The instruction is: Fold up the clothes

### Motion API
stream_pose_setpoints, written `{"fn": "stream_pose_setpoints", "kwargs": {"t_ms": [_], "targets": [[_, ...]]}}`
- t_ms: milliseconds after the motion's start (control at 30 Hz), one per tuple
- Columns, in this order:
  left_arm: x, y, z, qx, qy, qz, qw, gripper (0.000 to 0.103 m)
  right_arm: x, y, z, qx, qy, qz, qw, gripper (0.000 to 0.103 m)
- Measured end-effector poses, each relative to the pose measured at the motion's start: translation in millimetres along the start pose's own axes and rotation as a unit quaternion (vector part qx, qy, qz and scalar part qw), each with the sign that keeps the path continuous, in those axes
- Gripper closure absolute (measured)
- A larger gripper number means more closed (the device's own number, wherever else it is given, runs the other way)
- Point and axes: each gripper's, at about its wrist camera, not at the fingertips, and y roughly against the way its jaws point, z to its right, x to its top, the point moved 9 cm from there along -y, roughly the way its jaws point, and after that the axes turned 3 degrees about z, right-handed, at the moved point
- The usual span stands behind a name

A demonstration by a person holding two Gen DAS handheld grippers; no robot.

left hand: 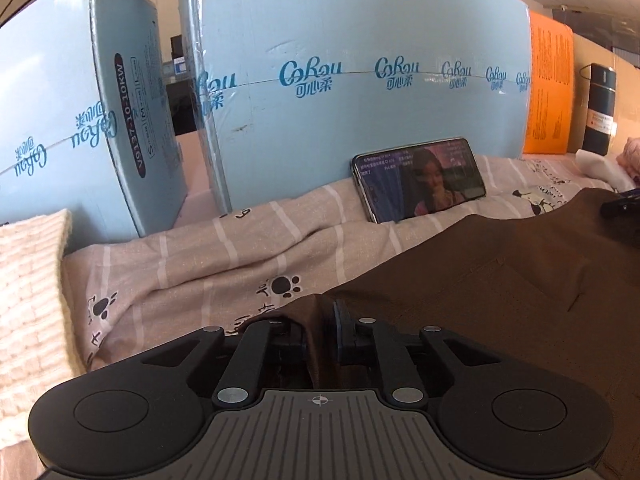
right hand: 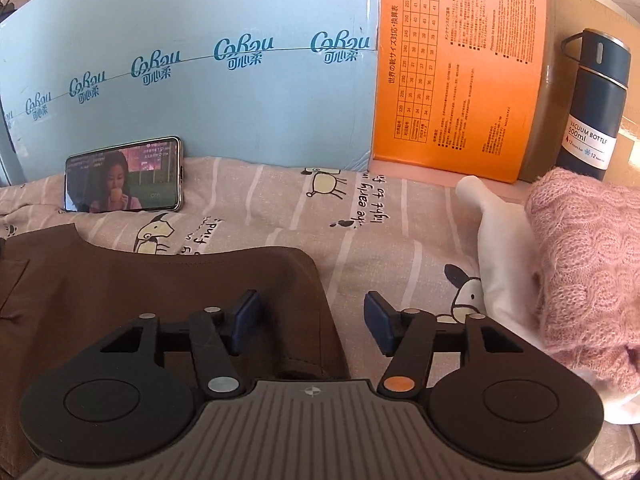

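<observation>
Soft daylight, sharp centre, fisheye-bent, dark corners.

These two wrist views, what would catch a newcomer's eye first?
Probably the tall pale blue cardboard box along the back, with a glowing smartphone propped against it playing a video. In front, a dark brown garment lies on the striped cartoon-print bedsheet; a fold of it sits in the left gripper, while the right gripper stands open over its edge.
</observation>
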Motion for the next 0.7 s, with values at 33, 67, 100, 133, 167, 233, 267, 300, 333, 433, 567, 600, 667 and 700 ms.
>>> {"fn": "stream_pose_setpoints", "kwargs": {"t_ms": [33, 67, 100, 133, 167, 233, 267, 300, 333, 433, 567, 600, 667, 700], "targets": [[-1.4, 11.1, -3.7, -0.004, 0.021, 0.004, 0.9998, 0.061, -0.4, 4.8, 2.5, -0.003, -0.004, 0.002, 1.0, 0.043], [-2.8, 22.1, -7.4, -0.008, 0.043, 0.007, 0.999, 0.031, -0.8, 10.0, 4.9, -0.006, -0.008, 0.004, 1.0, 0.04], [-6.8, 36.3, -10.2, -0.004, 0.058, 0.012, 0.9982, 0.021, -0.4, 18.5, 7.6, -0.013, -0.003, 0.013, 1.0, 0.035], [-11.5, 51.4, -12.6, 0.002, 0.072, 0.018, 0.9972, 0.019, -0.4, 29.8, 8.7, -0.019, 0.009, 0.026, 0.999, 0.033], [-17.8, 66.8, -13.5, 0.002, 0.081, 0.02, 0.9965, 0.019, -0.6, 41.1, 9.5, -0.024, 0.02, 0.038, 0.999, 0.031], [-31.2, 96.2, -14.0, 0.001, 0.1, 0.025, 0.9946, 0.019, -4.6, 61.7, 5.0, -0.003, 0.023, 0.049, 0.999, 0.028], [-39.0, 111.4, -12.6, -0.004, 0.115, 0.029, 0.9929, 0.019, -6.8, 72.0, 2.5, 0.008, 0.024, 0.053, 0.998, 0.028], [-46.5, 125.7, -9.3, -0.013, 0.13, 0.033, 0.9909, 0.019, -11.2, 81.8, -2.7, 0.037, 0.015, 0.048, 0.998, 0.028], [-53.0, 137.7, -4.4, -0.024, 0.141, 0.038, 0.989, 0.019, -15.8, 90.2, -9.6, 0.068, 0.008, 0.043, 0.997, 0.028], [-77.0, 164.3, 16.3, -0.064, 0.161, 0.034, 0.9843, 0.016, -34.3, 112.6, -34.8, 0.151, -0.001, 0.026, 0.988, 0.028], [-107.4, 168.7, 40.2, -0.08, 0.143, 0.0, 0.9865, 0.016, -64.8, 135.1, -70.2, 0.214, 0.039, 0.008, 0.976, 0.028], [-109.1, 171.0, 45.2, -0.077, 0.131, 0.004, 0.9884, 0.016, -71.6, 137.3, -76.0, 0.221, 0.047, 0.001, 0.974, 0.028], [-107.7, 173.8, 55.9, -0.09, 0.121, 0.011, 0.9885, 0.017, -83.3, 139.7, -84.7, 0.231, 0.058, -0.015, 0.971, 0.028], [-107.8, 173.5, 62.1, -0.096, 0.114, 0.011, 0.9888, 0.017, -89.2, 139.2, -86.7, 0.229, 0.061, -0.023, 0.971, 0.029]]}}
